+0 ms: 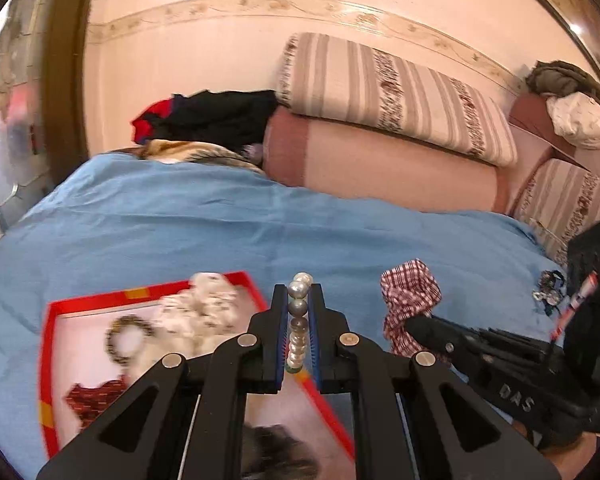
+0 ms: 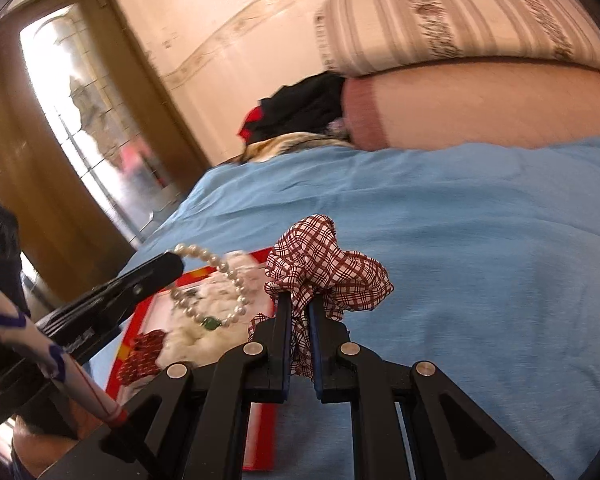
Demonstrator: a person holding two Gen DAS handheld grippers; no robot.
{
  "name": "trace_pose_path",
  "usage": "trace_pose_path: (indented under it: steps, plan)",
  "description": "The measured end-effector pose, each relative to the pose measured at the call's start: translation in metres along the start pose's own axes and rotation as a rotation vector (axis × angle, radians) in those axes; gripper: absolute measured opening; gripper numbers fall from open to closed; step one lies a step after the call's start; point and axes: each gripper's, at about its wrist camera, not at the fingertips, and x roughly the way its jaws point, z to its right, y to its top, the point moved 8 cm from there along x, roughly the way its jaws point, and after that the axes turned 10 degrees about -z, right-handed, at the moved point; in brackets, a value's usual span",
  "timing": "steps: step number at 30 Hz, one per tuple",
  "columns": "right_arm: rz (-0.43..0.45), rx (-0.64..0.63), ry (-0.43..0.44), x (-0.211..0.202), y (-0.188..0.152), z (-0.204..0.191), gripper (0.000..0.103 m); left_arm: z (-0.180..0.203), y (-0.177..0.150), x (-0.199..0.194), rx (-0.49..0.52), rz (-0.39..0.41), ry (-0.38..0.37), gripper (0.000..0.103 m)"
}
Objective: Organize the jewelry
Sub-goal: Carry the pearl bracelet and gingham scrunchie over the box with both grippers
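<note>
I carry both pieces toward the red tray (image 1: 50,360): left gripper (image 1: 299,328) jaws clamped on the pearl bracelet (image 1: 299,320), right gripper (image 2: 300,332) jaws pinching the checked scrunchie (image 2: 328,272).

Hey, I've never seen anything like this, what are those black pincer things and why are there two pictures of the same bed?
No robot here: a person holds a hand-operated two-finger gripper in each hand, and each gripper carries a wide-angle camera looking along its fingers. So one picture is from the left gripper, the other from the right gripper, and each also catches the other at its edge. The left gripper is shut on a pearl bracelet with a green bead. The right gripper is shut on a red-and-white checked scrunchie. Below them lies a blue bedspread with a red-rimmed tray holding more accessories, blurred here. Cushions lean against the wall.
</note>
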Motion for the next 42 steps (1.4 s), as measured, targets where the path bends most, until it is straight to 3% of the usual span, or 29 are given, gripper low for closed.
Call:
trace_pose_path:
  steps: [10, 17, 31, 42]
  plan:
    - [-0.070, -0.083, 0.073, 0.031, -0.018, -0.070, 0.009, -0.068, -0.016, -0.026, -0.068, -0.013, 0.137, 0.010]
    - [-0.130, -0.117, 0.106, 0.060, -0.028, -0.108, 0.009, -0.108, -0.037, -0.018, -0.121, -0.064, 0.185, 0.009]
    - [-0.223, -0.138, 0.025, 0.106, -0.047, -0.111, 0.009, -0.141, -0.064, 0.017, -0.180, -0.193, 0.251, 0.010]
    - [-0.258, -0.125, -0.014, 0.122, -0.054, -0.100, 0.010, -0.149, -0.074, 0.031, -0.195, -0.245, 0.286, 0.010]
